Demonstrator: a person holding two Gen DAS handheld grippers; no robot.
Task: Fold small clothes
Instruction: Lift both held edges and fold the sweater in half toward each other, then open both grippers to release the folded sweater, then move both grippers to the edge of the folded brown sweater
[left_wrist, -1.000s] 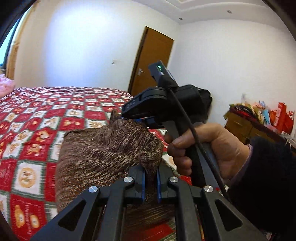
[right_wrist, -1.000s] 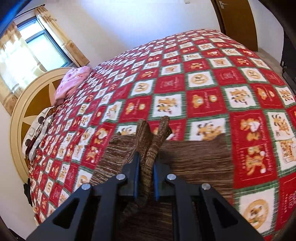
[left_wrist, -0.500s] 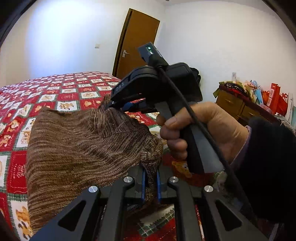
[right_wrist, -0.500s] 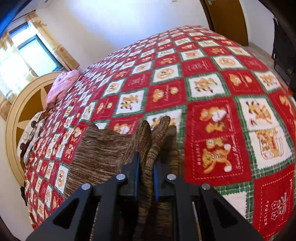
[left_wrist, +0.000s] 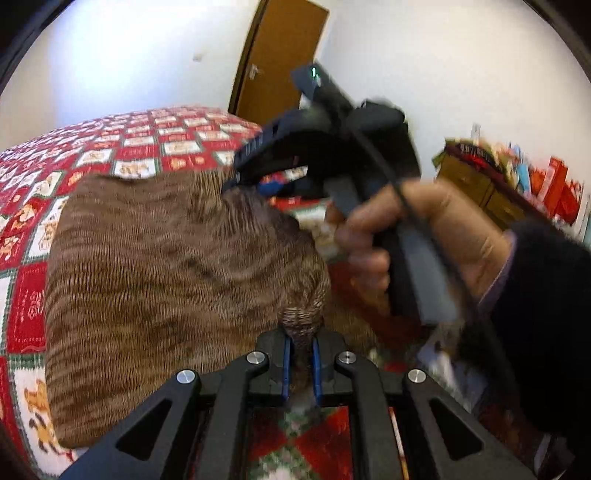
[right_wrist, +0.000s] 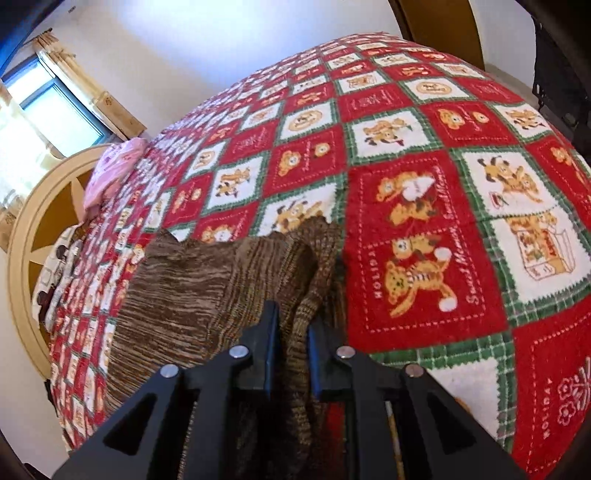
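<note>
A brown striped knit garment (left_wrist: 166, 280) lies spread on the red patchwork bedspread (left_wrist: 110, 147). My left gripper (left_wrist: 300, 354) is shut on a bunched edge of the garment near its right side. My right gripper (right_wrist: 291, 332) is shut on another bunched edge of the same garment (right_wrist: 207, 280). In the left wrist view the right gripper (left_wrist: 243, 177) shows blurred, held by a hand, at the garment's far right corner. The garment's left part rests flat on the bed.
The bedspread (right_wrist: 424, 184) reaches a round wooden headboard (right_wrist: 40, 206) with a pink cloth (right_wrist: 110, 170) beside it. A brown door (left_wrist: 280, 55) stands behind the bed. A cluttered wooden dresser (left_wrist: 480, 184) is at the right.
Both grippers have carried the held edges down toward the bed and to the right. The garment has spread out flatter over the bedspread.
</note>
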